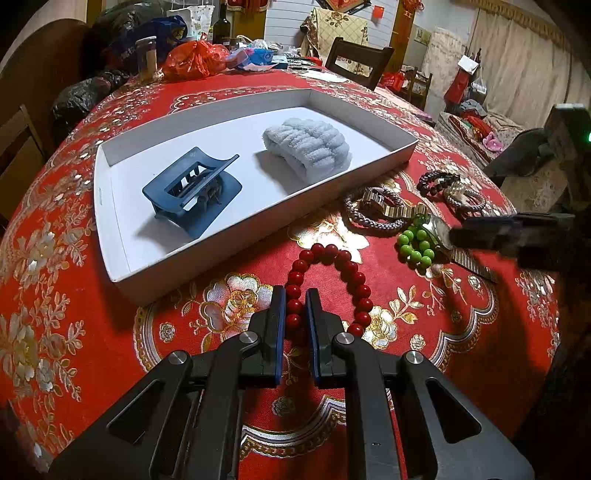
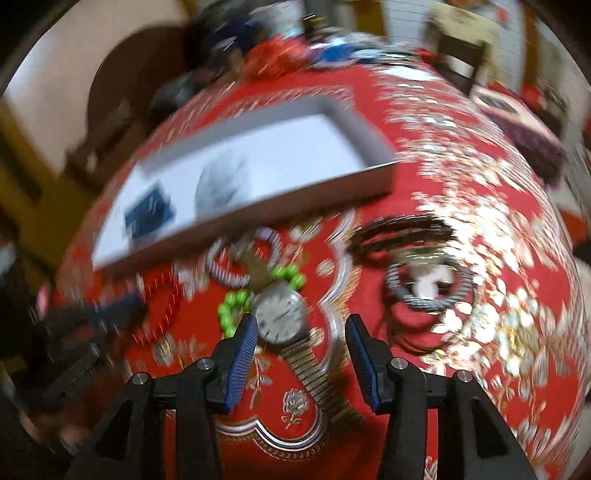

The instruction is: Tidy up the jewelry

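A white tray holds a blue hair claw and a grey fluffy band. My left gripper is shut on the red bead bracelet lying on the red tablecloth. In the blurred right wrist view, my right gripper is open just above a gold-band wristwatch, with a green bead bracelet at its left finger. The watch and green beads also show in the left wrist view, with the right gripper over them.
A grey braided bracelet, dark bead bracelets and another braided band lie right of the tray. Bags, a bottle and clutter stand at the table's far end. A chair stands behind.
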A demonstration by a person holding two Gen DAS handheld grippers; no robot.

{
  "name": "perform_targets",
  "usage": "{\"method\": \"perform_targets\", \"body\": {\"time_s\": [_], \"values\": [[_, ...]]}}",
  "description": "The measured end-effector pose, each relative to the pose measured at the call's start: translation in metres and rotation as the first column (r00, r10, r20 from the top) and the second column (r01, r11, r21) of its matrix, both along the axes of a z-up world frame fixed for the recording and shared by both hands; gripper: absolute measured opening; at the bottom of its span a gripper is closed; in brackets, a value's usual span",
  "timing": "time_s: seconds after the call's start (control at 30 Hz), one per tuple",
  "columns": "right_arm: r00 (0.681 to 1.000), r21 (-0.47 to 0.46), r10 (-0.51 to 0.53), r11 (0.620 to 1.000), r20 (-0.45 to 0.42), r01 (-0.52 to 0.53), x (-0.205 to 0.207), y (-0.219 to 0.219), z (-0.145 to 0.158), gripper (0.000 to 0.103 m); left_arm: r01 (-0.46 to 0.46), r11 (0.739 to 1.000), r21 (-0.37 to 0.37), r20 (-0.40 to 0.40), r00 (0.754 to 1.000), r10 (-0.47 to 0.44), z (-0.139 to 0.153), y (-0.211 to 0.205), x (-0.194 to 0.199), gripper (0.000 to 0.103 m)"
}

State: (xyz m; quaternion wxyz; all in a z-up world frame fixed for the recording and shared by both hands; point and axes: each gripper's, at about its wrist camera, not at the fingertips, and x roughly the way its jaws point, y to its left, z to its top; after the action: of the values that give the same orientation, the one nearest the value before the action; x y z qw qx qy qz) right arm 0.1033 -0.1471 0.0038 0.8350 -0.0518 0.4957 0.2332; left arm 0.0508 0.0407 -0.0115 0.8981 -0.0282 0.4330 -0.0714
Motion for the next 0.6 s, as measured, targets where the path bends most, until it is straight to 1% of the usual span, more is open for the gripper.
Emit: {"method": "perform_targets", "body": {"time_s": [0.03, 0.07, 0.13, 0.23, 0.27, 0.3, 0.33, 0.5, 0.57, 0.6], "values": [[0.999, -0.044, 0.033, 0.999, 0.022, -0.032, -0.002, 0.006, -0.003, 0.048, 0.0, 1.0, 0.0, 0.0, 1.0, 0.0, 0.0, 0.0, 0.0, 0.011], [0.998, -0.053, 0.052, 0.997, 0.026, -0.051, -0.002, 0.008, -0.005, 0.048, 0.0, 1.0, 0.001, 0.0, 1.0, 0.0, 0.0, 0.0, 0.0, 0.011], [0.996, -0.062, 0.077, 0.995, 0.038, -0.075, -0.002, 0.011, -0.007, 0.048, 0.0, 1.0, 0.002, 0.0, 1.0, 0.0, 0.0, 0.0, 0.0, 0.011], [0.993, -0.048, 0.108, 0.993, 0.043, -0.106, 0.002, 0.012, -0.01, 0.045, 0.0, 1.0, -0.004, 0.0, 1.0, 0.0, 0.0, 0.001, 0.0, 0.011], [0.993, -0.054, 0.11, 0.993, 0.05, -0.108, 0.003, 0.012, -0.011, 0.041, 0.0, 1.0, -0.006, 0.0, 1.0, 0.0, 0.0, 0.0, 0.0, 0.011], [0.992, -0.054, 0.114, 0.992, 0.054, -0.111, 0.004, 0.014, -0.011, 0.04, 0.0, 1.0, -0.008, -0.001, 1.0, 0.0, 0.0, 0.001, 0.0, 0.011], [0.992, -0.042, 0.115, 0.993, 0.053, -0.113, 0.005, 0.012, -0.011, 0.037, 0.0, 1.0, -0.009, -0.001, 1.0, 0.0, 0.0, 0.001, 0.0, 0.011], [0.991, -0.047, 0.123, 0.992, 0.058, -0.121, 0.0, 0.02, -0.009, 0.036, 0.001, 1.0, -0.014, -0.001, 1.0, -0.001, 0.0, 0.002, 0.0, 0.011], [0.993, -0.031, 0.105, 0.994, 0.061, -0.103, -0.005, 0.018, -0.005, 0.036, 0.002, 0.999, -0.034, -0.002, 1.0, -0.002, -0.001, 0.004, 0.0, 0.011], [0.993, -0.027, 0.097, 0.995, 0.07, -0.095, -0.009, 0.018, -0.002, 0.036, 0.002, 0.999, -0.051, -0.003, 1.0, -0.003, -0.001, 0.007, 0.0, 0.008]]}}
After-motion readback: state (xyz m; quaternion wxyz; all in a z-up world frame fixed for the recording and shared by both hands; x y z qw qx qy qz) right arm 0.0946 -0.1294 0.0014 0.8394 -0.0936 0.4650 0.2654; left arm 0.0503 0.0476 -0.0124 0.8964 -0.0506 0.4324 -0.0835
